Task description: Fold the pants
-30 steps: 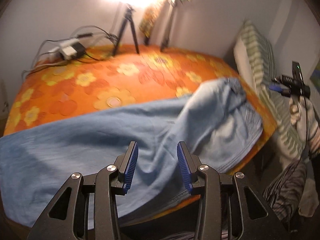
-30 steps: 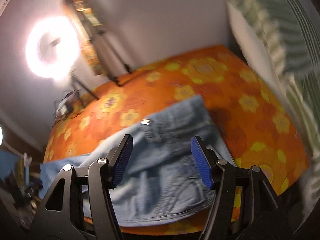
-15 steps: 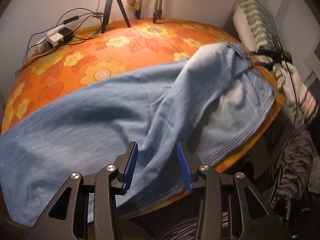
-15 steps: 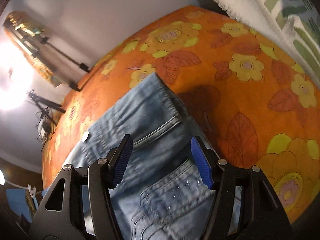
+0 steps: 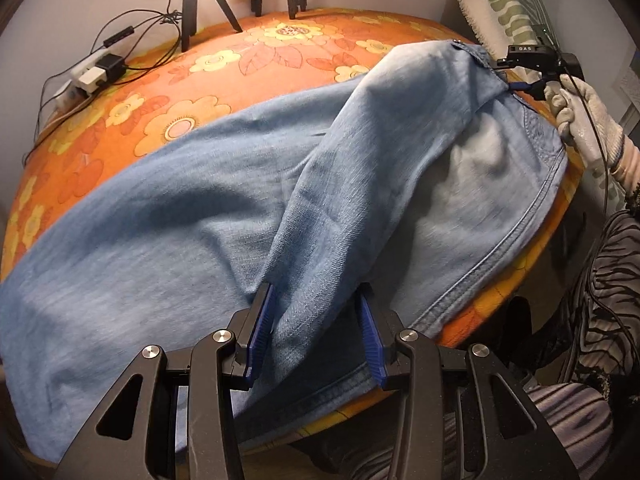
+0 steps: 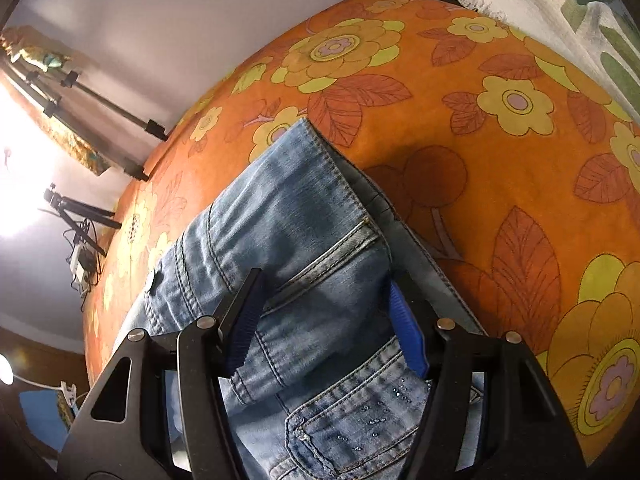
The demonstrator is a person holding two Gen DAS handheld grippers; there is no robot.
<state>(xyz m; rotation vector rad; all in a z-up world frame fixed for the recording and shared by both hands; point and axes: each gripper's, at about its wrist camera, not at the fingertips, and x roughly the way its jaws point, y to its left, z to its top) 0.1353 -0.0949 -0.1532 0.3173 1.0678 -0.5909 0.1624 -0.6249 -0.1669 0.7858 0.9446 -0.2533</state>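
Observation:
Light blue jeans (image 5: 180, 216) lie spread across an orange flowered bed cover (image 5: 208, 60), legs to the left, waist at the far right. A raised fold of denim runs down to my left gripper (image 5: 314, 296), which straddles it with the jaws partly open; its pads (image 5: 260, 328) flank the ridge. In the right wrist view the waistband and back pocket (image 6: 320, 240) sit between the pads of my right gripper (image 6: 325, 282), whose jaws are closing around the bunched waist. That gripper (image 5: 516, 80) also shows far right, held by a gloved hand (image 5: 580, 120).
Tripod legs (image 5: 192, 4) and a power strip with cables (image 5: 94, 72) stand at the back of the bed by the wall. A striped green and white pillow (image 5: 504, 4) lies at the right end. The bed edge (image 5: 480, 312) runs close below the jeans; the person's striped clothing (image 5: 600, 300) is beyond it.
Both grippers have sunk toward the jeans. The left one now straddles the denim fold, where before it hung above it. The right one has come down over the waistband and its jaws have narrowed slightly.

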